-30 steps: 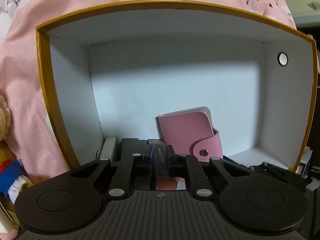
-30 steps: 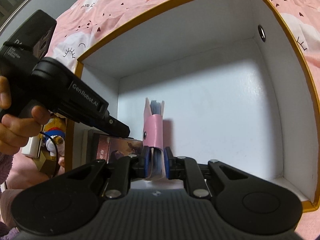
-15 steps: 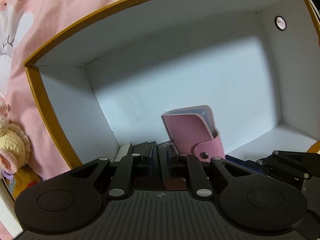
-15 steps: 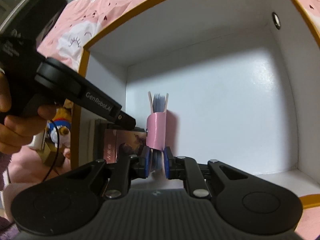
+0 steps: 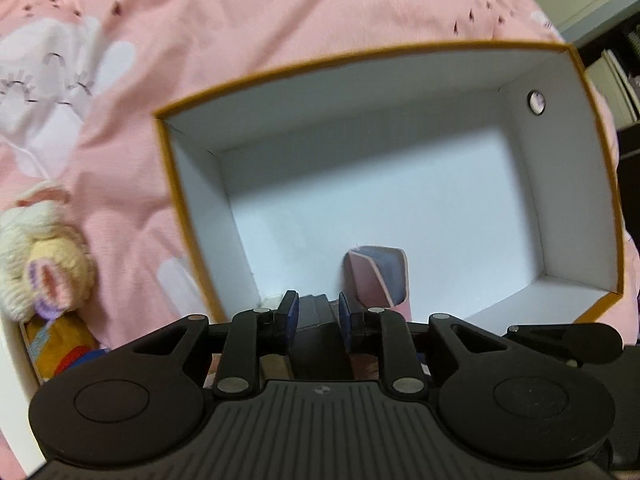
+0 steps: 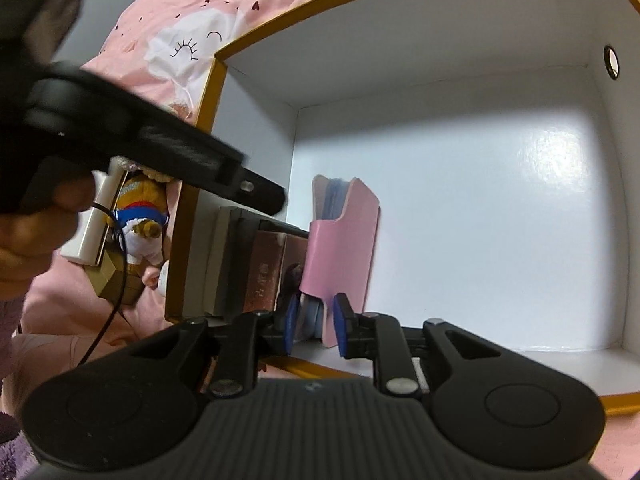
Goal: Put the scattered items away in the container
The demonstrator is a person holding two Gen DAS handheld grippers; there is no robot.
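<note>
We see dim indoor light in both views. A soft bright patch lies on the white floor of the box, with shadow under its upper walls; in the right wrist view that floor shows speckled glare at upper right. The left wrist view is smeared throughout, perhaps by motion. The left gripper is blurred at left of the right wrist view. Fisheye bending curves the box's edges.
</note>
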